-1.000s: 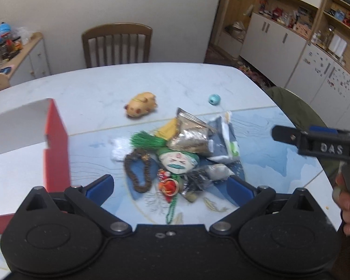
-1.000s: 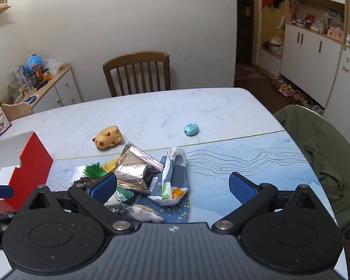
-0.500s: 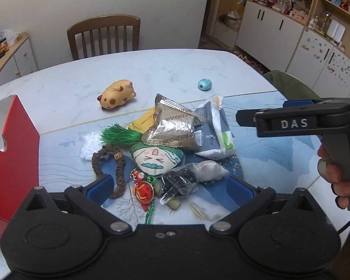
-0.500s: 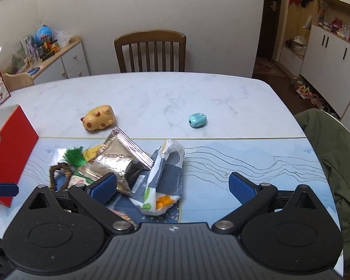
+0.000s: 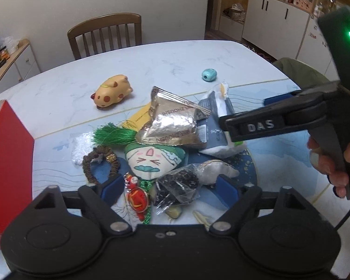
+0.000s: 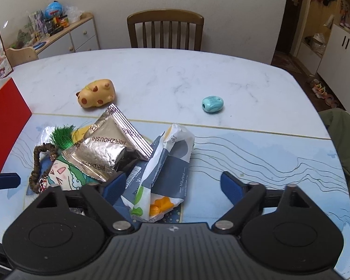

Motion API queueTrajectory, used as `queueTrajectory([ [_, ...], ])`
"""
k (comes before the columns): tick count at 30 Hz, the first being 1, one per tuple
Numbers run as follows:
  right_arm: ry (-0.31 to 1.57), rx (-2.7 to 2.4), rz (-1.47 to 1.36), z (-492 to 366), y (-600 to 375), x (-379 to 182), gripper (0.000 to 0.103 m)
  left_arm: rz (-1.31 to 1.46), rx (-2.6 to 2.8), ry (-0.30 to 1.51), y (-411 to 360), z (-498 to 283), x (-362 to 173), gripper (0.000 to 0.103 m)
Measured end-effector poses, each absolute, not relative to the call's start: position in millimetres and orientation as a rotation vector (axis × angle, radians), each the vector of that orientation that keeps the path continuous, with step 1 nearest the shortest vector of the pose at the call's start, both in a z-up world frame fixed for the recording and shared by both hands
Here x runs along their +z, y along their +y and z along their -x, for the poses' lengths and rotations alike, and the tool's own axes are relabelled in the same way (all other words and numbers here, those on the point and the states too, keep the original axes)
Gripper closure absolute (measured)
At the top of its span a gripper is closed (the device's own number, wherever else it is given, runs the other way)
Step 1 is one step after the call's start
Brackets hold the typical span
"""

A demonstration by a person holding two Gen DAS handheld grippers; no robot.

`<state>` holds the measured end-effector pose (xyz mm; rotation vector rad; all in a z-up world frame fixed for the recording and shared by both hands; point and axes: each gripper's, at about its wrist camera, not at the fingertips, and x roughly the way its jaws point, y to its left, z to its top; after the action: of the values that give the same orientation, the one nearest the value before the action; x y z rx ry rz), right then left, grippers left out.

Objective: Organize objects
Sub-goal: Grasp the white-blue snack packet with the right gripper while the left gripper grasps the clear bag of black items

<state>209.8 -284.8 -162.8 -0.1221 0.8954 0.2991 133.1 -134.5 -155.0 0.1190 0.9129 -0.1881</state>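
Item: clutter pile (image 5: 165, 154), being approached at table centre. Both tongs are being brought lower than a second ago: left gripper (image 5: 168, 190) and right gripper (image 6: 172, 184) wide open, empty. Red box (image 5: 9, 158) waiting at nine o'clock.

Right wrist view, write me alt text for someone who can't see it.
An open hand-held gripper hovers low over a crumpled blue-and-white paper tissue pack in a pile of clutter on a white marble table. A silver foil triangular packet lies left of it; a yellow spotted toy pig and a small teal sharpener sit apart behind.
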Motion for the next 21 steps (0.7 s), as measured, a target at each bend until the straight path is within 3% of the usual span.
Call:
queueTrajectory([
  [3,0.904,0.307,0.116,-213.9,-284.8,-167.5,0.033,-0.14,-0.199,0.903,-141.3,-132.1,-156.9,0.022],
  [10,0.92,0.334,0.093,-219.6,-284.4,-174.2,0.054,-0.174,-0.194,0.914,-147.7,-132.6,-163.9,0.045],
  [14,0.929,0.34,0.074,-220.3,-285.0,-175.3,0.069,-0.175,-0.188,0.916,-147.0,-132.6,-164.8,0.052],
  [16,0.927,0.341,0.073,-219.8,-285.1,-175.0,0.07,-0.171,-0.187,0.917,-146.7,-133.2,-165.0,0.059],
  [21,0.92,0.337,0.065,-218.6,-286.0,-172.8,0.08,-0.181,-0.183,0.916,-147.9,-133.4,-166.5,0.06],
])
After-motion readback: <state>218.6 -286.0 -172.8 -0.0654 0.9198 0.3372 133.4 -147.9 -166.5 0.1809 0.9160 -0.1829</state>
